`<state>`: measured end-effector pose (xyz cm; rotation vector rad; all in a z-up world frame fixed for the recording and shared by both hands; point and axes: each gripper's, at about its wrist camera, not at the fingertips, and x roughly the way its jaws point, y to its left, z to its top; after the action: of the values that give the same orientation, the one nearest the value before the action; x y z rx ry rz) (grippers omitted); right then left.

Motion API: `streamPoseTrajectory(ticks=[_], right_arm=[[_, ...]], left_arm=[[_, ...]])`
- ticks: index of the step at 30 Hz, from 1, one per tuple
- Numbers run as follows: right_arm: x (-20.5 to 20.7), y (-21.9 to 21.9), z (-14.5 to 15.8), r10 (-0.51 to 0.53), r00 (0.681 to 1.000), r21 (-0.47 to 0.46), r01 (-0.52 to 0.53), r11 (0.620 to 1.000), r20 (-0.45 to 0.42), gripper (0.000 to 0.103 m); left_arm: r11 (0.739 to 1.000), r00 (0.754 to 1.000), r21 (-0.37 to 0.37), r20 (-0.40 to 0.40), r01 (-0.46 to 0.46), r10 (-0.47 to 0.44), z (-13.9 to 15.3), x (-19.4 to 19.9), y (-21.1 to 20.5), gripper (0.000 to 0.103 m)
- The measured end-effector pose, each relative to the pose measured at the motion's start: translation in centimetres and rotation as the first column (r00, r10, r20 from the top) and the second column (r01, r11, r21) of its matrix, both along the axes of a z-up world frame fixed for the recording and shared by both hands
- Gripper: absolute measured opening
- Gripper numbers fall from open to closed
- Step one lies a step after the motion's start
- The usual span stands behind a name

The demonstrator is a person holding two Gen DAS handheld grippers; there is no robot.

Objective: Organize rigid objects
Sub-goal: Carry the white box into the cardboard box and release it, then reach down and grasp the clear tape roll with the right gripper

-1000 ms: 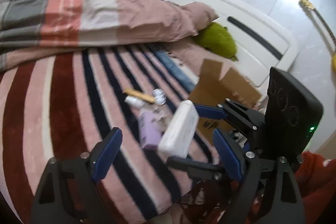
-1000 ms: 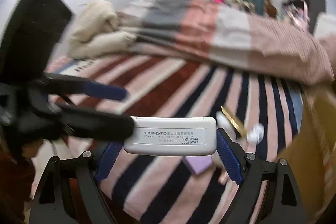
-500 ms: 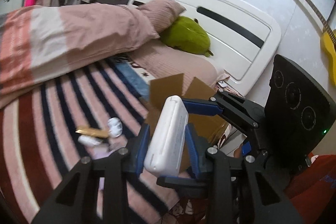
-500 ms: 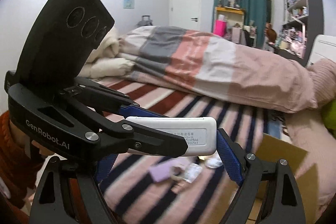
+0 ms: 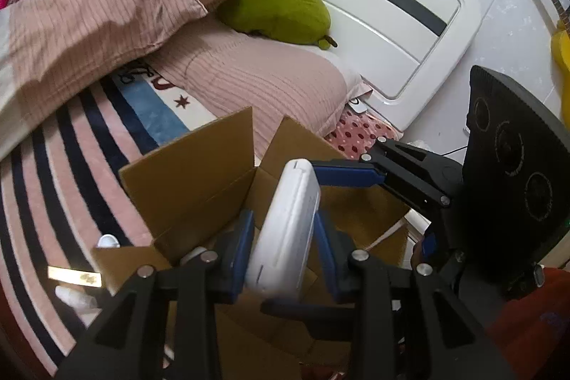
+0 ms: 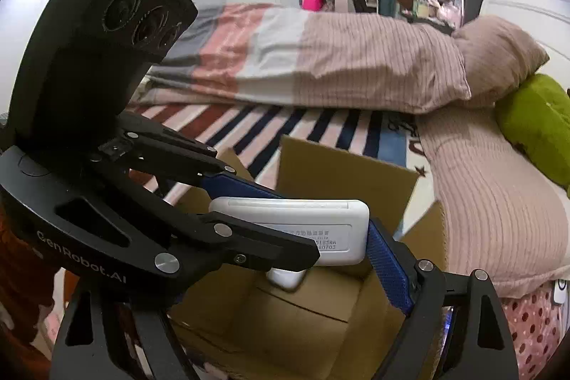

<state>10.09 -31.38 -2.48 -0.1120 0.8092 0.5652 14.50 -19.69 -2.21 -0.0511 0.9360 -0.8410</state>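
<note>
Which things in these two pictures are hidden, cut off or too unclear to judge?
- Label text on the white case: right wrist view, partly covered by the left gripper, the rest too small.
- Right gripper: its left pad is hidden behind the left gripper's body.
- Floor of the cardboard box: left wrist view, blocked by case and jaws.
- White item in the box: mostly hidden under the case.
- Guitar: cut by the frame edge.

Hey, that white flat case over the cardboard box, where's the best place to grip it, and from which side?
Grip the white case across its thin dimension, on the two broad flat faces, coming in along its length from one narrow end. Those faces are wide and parallel; the edges are rounded. The left gripper holds it so over the cardboard box.
</note>
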Motion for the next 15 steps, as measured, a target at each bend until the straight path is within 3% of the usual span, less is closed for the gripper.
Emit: streamPoseTrajectory(ticks=[2, 3, 5, 11, 15], right_arm=[[0.2, -0.1, -0.3, 0.000, 1.000, -0.011, 0.000, 1.000, -0.018, 0.085], [0.2, -0.1, -0.4, -0.009, 1.000, -0.018, 0.008, 1.000, -0.018, 0.085], [0.2, -0.1, -0.5, -0.026, 1.000, -0.031, 0.026, 0.999, -0.014, 0.086], [-0.5, 0.5, 0.1, -0.018, 1.000, -0.040, 0.018, 0.999, -0.008, 0.091], [-1.5, 1.5, 1.2, -0.006, 1.000, -0.044, 0.006, 0.999, 0.010, 0.091]], left_arm=[[1.000, 1.000, 0.006, 0.006, -0.008, 0.008, 0.0, 0.3, -0.3, 0.038], [1.000, 1.000, 0.010, 0.013, -0.014, 0.013, 0.0, 0.3, -0.2, 0.054], [1.000, 0.999, 0.009, 0.045, -0.029, 0.029, 0.4, 0.0, 0.1, 0.073], [0.997, 0.990, 0.014, 0.122, -0.080, 0.077, 2.2, -1.5, 2.4, 0.084], [0.991, 0.979, 0.000, 0.152, -0.136, 0.135, 3.4, -3.0, 5.4, 0.084]])
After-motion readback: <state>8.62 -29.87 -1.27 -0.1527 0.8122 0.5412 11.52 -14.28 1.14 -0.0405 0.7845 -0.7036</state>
